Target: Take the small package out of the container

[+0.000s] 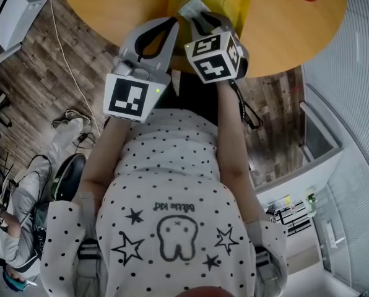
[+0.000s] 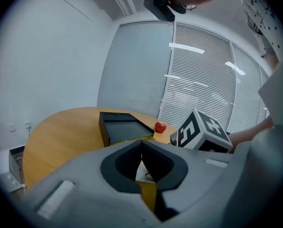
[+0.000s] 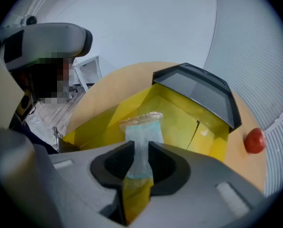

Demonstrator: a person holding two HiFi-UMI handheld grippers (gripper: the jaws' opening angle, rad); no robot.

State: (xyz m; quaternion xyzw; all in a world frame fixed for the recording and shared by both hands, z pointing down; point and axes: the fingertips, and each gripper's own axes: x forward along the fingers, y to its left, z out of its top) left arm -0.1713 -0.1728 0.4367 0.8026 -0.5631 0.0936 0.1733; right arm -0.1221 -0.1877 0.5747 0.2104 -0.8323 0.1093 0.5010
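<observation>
My right claw (image 3: 141,148) is clamped on the small package (image 3: 142,127), a clear packet with pale blue filling. It is pinched low down, so most of it stands out past the jaw tips. Its long axis runs straight along the jaws, pointing away from me toward the far side of the bench (image 1: 296,36). The free end hangs over the yellow inside of the container (image 3: 179,113), whose dark lid (image 3: 198,91) stands open on the far side. From the head view the packet sits at the container's near edge, just beyond the claw tips. I cannot tell whether it has fully cleared the walls. That is what the next move turns on: the container lies beyond and below the packet, so I judge the way out is up and back toward me, along the packet's own axis and not sideways into a wall. My left claw (image 2: 141,145) is just to the left of the right one, with its tips drawn together and nothing I can make out between them; only yellow shows through the hollow behind. It is near enough to steady the container if that drags. A small red round thing (image 3: 254,140) rests on the bench to the right, well apart from all this.
</observation>
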